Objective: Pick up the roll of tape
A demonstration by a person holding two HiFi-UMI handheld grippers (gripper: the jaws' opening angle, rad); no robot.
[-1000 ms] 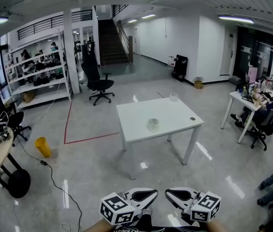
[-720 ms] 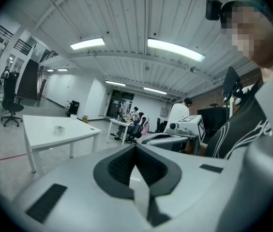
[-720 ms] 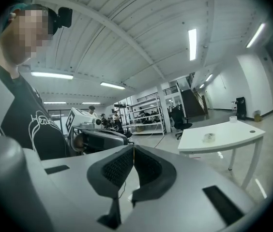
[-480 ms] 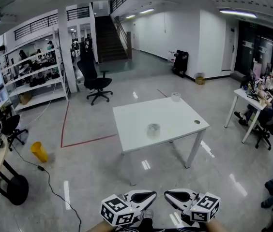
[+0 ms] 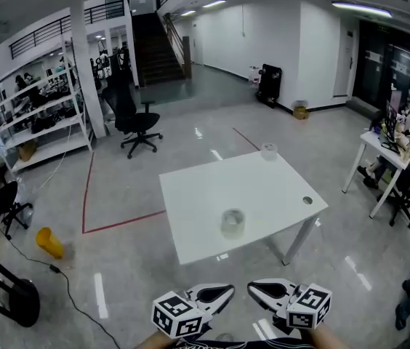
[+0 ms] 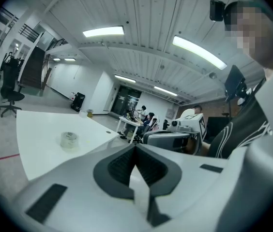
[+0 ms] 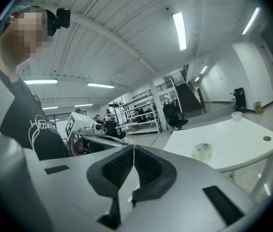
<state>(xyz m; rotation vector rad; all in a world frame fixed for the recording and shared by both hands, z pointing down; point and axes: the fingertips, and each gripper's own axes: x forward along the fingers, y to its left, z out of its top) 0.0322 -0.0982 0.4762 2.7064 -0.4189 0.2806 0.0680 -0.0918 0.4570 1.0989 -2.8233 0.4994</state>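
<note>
Roll of tape (image 5: 232,222) rests on the white surface (image 5: 263,187), at centre of the head view and close to the surface's lower edge. A second pale round object (image 5: 268,150) sits at the upper corner, well apart from it. Left gripper (image 5: 227,291) and right gripper (image 5: 253,290) are side by side at lower centre, below the surface and clear of the tape. Both are clenched, jaws together, holding nothing.

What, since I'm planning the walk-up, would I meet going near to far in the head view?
left gripper and right gripper side by side → white table → roll of tape → second roll at the table's far edge → black office chair → staircase
</note>
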